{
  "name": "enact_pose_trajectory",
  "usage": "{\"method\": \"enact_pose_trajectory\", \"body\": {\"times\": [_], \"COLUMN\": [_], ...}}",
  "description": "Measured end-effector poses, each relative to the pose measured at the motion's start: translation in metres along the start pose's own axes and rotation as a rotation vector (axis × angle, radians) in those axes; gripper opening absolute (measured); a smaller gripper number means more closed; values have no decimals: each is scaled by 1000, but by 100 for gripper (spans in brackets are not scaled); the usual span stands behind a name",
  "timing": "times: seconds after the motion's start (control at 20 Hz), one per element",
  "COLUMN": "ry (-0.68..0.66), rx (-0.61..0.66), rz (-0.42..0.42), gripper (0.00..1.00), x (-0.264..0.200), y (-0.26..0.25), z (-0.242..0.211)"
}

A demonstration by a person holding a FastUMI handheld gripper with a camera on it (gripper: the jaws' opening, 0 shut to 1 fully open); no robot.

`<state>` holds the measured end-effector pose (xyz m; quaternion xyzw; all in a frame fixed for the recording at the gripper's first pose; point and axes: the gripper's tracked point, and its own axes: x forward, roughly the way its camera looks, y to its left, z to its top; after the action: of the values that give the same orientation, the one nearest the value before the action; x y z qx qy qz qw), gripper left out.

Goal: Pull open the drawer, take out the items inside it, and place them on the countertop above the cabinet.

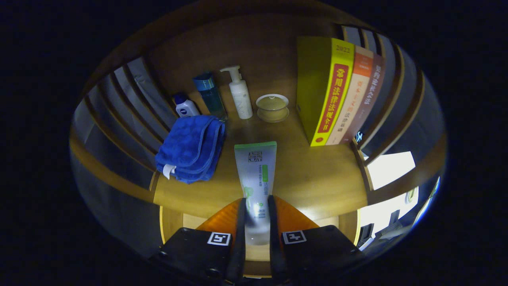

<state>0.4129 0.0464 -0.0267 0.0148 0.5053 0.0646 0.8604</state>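
Clamped between the two fingers of the gripper (pixel 256 222) is a white tube (pixel 256 178) with a green end; both fingers press against its sides near its lower part, and its green end points away over the bench (pixel 317 178). Most of the tube's length reaches ahead of the fingers, above the near edge of the wooden bench; whether it touches the surface cannot be told.

Left of the tube, near the bench's left edge, lies a folded blue towel (pixel 192 147) with a small white tag at its near corner. Behind the towel, toward the back left corner, stand a small white bottle (pixel 185 107) with a dark blue cap and, beside it, a tall teal bottle (pixel 210 95). A white pump bottle (pixel 241 95) stands just to the right of those. Next along, well beyond the tube, sits a lidded glass bowl (pixel 272 107). Along the right edge a row of books (pixel 341 91) stands upright, the yellow one nearest the bowl.
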Motion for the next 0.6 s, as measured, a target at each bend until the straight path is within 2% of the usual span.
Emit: {"method": "enact_pose_trajectory", "body": {"times": [0.2,0.35,0.5,0.6], "ry": [48,73,82,74], "rx": [11,15,16,23], "rz": [7,-19,-42,-51], "gripper": [34,34,34,39], "x": [48,78,91,91], "y": [8,2,-2,-3], "z": [3,5,7,8]}}
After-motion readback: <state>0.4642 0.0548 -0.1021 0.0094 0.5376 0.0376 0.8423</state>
